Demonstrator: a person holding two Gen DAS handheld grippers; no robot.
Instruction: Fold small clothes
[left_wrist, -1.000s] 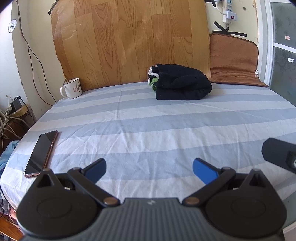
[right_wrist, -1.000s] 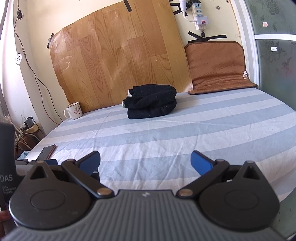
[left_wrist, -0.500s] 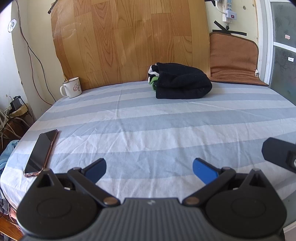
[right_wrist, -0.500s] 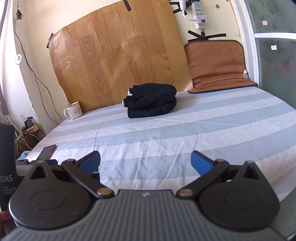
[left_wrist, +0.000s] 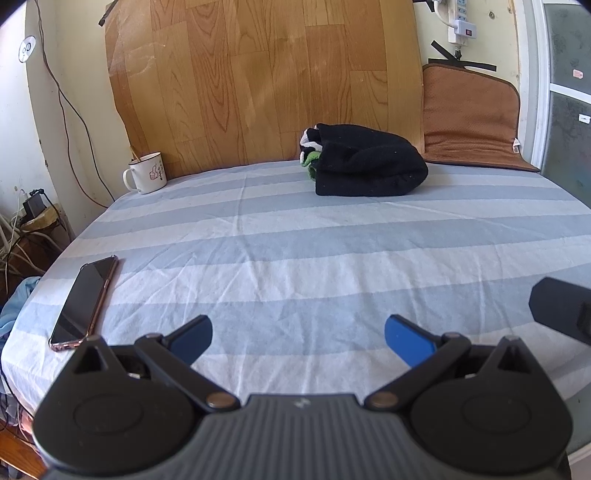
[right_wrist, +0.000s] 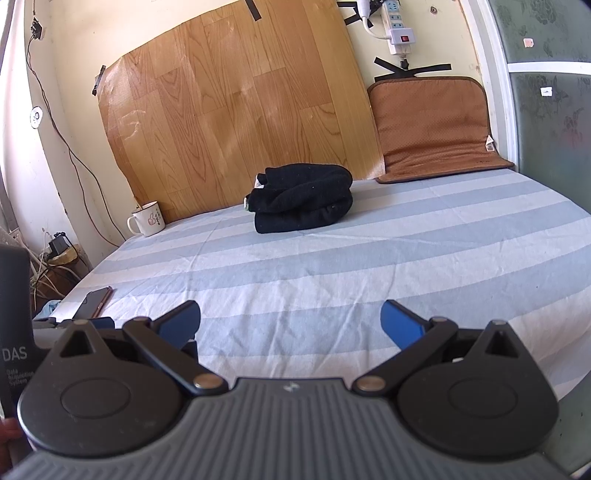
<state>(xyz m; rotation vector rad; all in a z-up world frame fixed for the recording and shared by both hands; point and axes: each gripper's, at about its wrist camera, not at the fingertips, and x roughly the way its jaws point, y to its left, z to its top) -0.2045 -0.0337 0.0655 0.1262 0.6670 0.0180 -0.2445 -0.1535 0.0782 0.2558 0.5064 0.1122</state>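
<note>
My left gripper (left_wrist: 297, 338) hangs over the near edge of the striped sheet (left_wrist: 332, 258), its blue fingers (left_wrist: 404, 343) spread wide with nothing between them. My right gripper (right_wrist: 290, 325) sits just beside it, likewise spread and holding nothing — in the left view its black body pokes in at the right edge.

The black folded garment (left_wrist: 367, 166) lies at the far side of the sheet, close to the wooden panel (left_wrist: 266, 81) that leans on the wall; a bit of white and green cloth shows at its left end. It is well apart from both grippers, with a broad stretch of wrinkled striped fabric between us.

The near-left border carries a phone (left_wrist: 85, 301), lying flat along the edge, screen up, just beside my left gripper's left finger. A white mug (left_wrist: 146, 173) stands at the far-left corner, near the panel's lower edge and well left of the garment. A brown cushion (left_wrist: 472, 118) is propped against the wall at the far right, its bottom edge resting on the sheet just behind and to the right of the garment.

The sheet's left edge drops off toward cables (left_wrist: 18, 236) and clutter below; the right edge curves away beside a dark glass door (right_wrist: 550, 122).
</note>
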